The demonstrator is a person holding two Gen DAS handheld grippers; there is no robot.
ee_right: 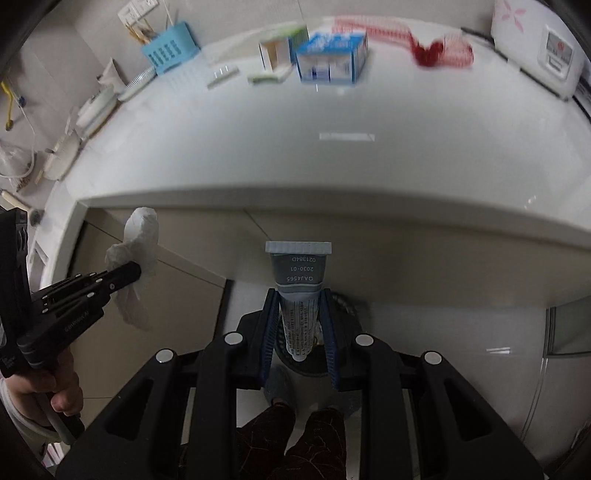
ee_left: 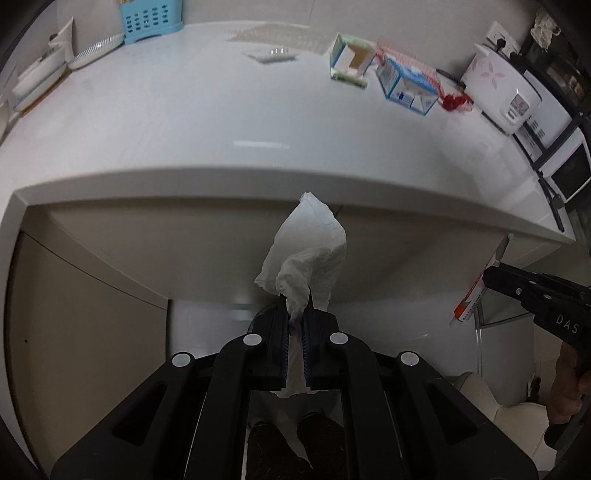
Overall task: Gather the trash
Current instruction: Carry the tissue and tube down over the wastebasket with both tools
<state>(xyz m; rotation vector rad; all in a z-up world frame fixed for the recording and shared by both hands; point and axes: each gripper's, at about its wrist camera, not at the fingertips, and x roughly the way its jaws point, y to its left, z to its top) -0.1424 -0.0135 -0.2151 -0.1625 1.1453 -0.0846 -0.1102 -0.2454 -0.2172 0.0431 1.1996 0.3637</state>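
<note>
My left gripper is shut on a crumpled white tissue, held off the front edge of the white counter. It also shows in the right wrist view, with the tissue. My right gripper is shut on a grey squeezed tube, also below the counter edge; the tube shows at right in the left wrist view. On the counter's far side lie a green-white carton, a blue-white carton, red mesh netting and a clear wrapper.
A blue basket and a dish rack stand at the back left. A white rice cooker and a microwave stand at the right. Cabinet fronts and a dark round bin are below.
</note>
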